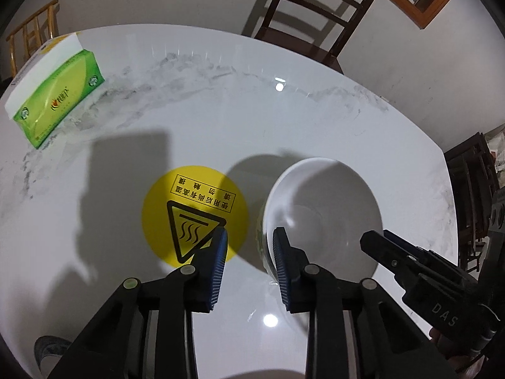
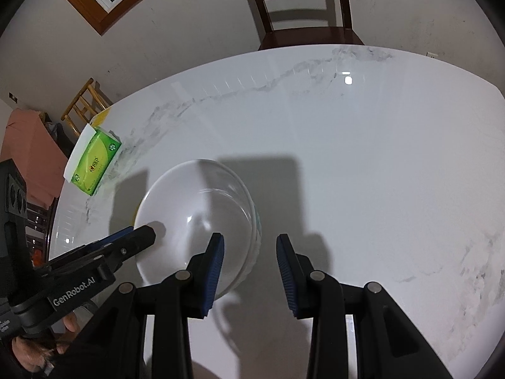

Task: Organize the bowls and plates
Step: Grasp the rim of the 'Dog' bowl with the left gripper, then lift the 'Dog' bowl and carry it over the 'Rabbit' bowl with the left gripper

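Note:
A white bowl [image 1: 322, 211] stands on the white marble table [image 1: 221, 110]; it also shows in the right wrist view [image 2: 195, 218]. My left gripper [image 1: 249, 243] is open, its jaws astride the bowl's left rim, one pad outside and one inside. My right gripper [image 2: 249, 249] is open, its jaws astride the bowl's right rim. Neither is closed on the bowl. No plates are in view.
A round yellow hot-surface sticker [image 1: 192, 214] lies on the table left of the bowl. A green tissue box [image 1: 53, 94] sits at the far left, also in the right wrist view [image 2: 94, 161]. A dark wooden chair [image 2: 303, 6] stands behind the table.

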